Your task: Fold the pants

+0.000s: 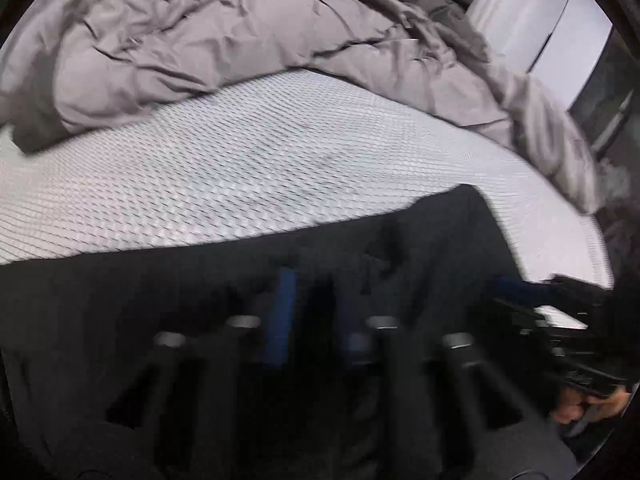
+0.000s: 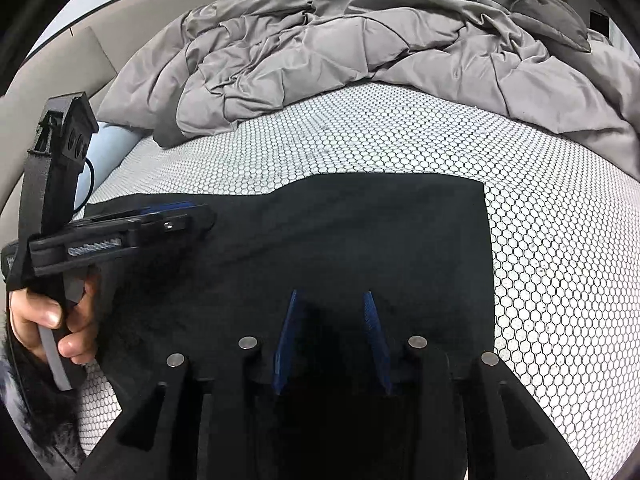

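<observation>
Black pants (image 2: 360, 232) lie flat on a white honeycomb-patterned mattress (image 2: 540, 240), one straight edge toward the far side. My right gripper (image 2: 330, 294) hovers over their near part, its blue pads (image 2: 286, 340) apart with no cloth pinched between them. My left gripper (image 2: 200, 216) comes in from the left at the pants' far-left edge, gripped by a hand (image 2: 52, 320). The left wrist view is blurred. There the left gripper (image 1: 316, 280) sits over the pants (image 1: 160, 300), its pads close together with dark cloth between them. The right gripper (image 1: 504, 280) shows at the right edge.
A rumpled grey duvet (image 2: 320, 52) is heaped across the far half of the mattress, with a dark grey pillow (image 2: 520, 0) behind it. A beige padded panel (image 2: 60, 80) runs along the left side. White curtains (image 1: 540, 20) hang beyond the bed.
</observation>
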